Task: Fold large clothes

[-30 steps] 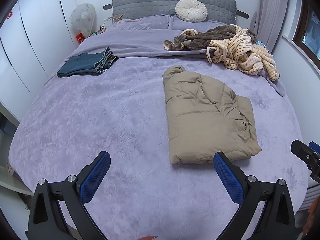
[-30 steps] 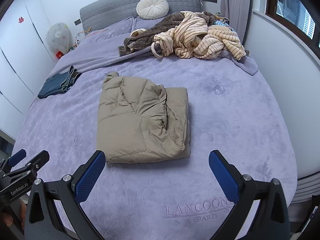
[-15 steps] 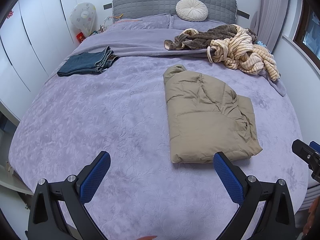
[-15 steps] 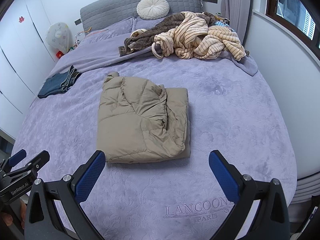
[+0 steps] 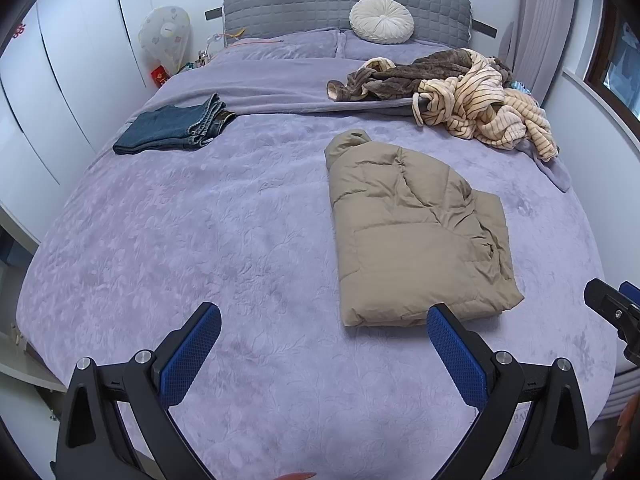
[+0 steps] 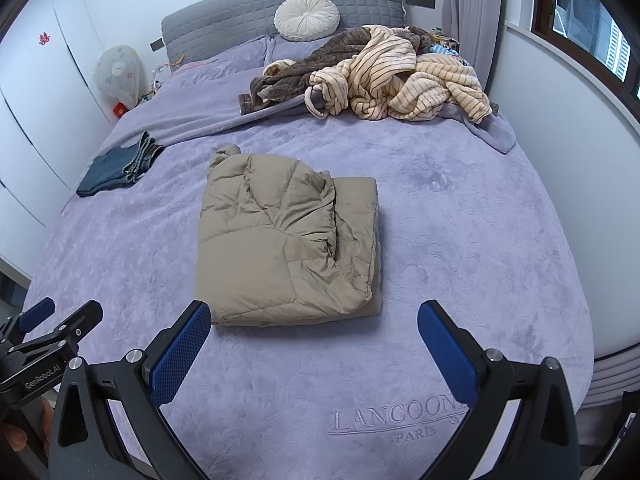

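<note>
In the left wrist view, the left gripper (image 5: 322, 334) hangs above the foot edge of the large bed covered with a lilac plush blanket (image 5: 192, 248), and its two blue-padded fingers (image 5: 191, 354) stand wide apart with nothing between them. The folded beige padded jacket (image 5: 412, 232) lies flat on the right half of the bed, its near edge just beyond the right finger of this gripper, without touching it. A folded pair of dark blue jeans (image 5: 172, 130) lies near the left edge of the bed, well apart from the jacket. Toward the head of the bed, on the right side, a heap of a brown fleece garment and a cream striped robe (image 5: 468, 96) is left unfolded. A round cream cushion (image 5: 381, 20) leans against the grey quilted headboard (image 5: 320, 4). In the right wrist view, the right gripper (image 6: 314, 336) also hangs over the foot edge of the bed, its blue pads (image 6: 446, 354) spread wide and gripping nothing. The jacket (image 6: 280, 240) lies in the middle of the bed, straight in front of this gripper, with its near edge close to the left finger. The jeans (image 6: 116, 166) rest at the left edge, the heap of garments (image 6: 384, 78) at the far right corner, and the cushion (image 6: 306, 18) against the headboard (image 6: 256, 12). The embroidered letters "LANCOON PARIS" (image 6: 396, 418) show on the blanket near the foot edge. The left gripper (image 6: 44, 338) appears at the left border of this view.
</note>
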Action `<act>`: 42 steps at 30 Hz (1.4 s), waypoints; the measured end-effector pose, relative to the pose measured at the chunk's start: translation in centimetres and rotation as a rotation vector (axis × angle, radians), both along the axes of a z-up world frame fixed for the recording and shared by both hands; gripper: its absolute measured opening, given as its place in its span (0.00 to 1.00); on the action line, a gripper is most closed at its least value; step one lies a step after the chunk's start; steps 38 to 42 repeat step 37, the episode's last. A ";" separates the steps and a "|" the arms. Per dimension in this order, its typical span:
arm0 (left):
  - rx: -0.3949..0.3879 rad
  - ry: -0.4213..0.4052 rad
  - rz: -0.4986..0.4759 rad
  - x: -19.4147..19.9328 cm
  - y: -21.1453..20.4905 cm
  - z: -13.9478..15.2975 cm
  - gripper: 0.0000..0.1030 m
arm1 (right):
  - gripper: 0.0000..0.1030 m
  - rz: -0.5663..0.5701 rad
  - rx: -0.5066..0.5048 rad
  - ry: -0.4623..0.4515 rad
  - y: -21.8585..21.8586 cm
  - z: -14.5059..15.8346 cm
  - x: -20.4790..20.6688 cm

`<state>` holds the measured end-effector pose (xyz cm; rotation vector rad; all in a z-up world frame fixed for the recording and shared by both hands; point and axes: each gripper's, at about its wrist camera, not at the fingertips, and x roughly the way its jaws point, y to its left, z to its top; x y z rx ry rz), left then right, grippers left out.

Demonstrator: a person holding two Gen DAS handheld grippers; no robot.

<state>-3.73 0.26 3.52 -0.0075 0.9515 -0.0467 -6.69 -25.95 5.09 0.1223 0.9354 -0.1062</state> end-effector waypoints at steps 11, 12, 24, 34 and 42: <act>-0.001 0.000 -0.002 0.1 0.1 0.0 1.00 | 1.00 0.002 0.000 -0.001 0.0 0.0 0.0; -0.002 0.000 -0.001 0.1 0.1 0.0 1.00 | 1.00 0.003 -0.001 -0.001 0.0 0.0 0.0; -0.005 0.002 -0.003 0.2 0.2 0.0 1.00 | 1.00 0.001 -0.001 0.001 0.1 -0.1 -0.3; -0.013 0.002 0.004 0.1 0.5 0.1 1.00 | 1.00 0.010 -0.008 0.009 0.4 0.1 0.0; -0.017 0.005 0.009 0.0 0.7 0.1 1.00 | 1.00 0.011 -0.009 0.007 0.5 0.2 0.0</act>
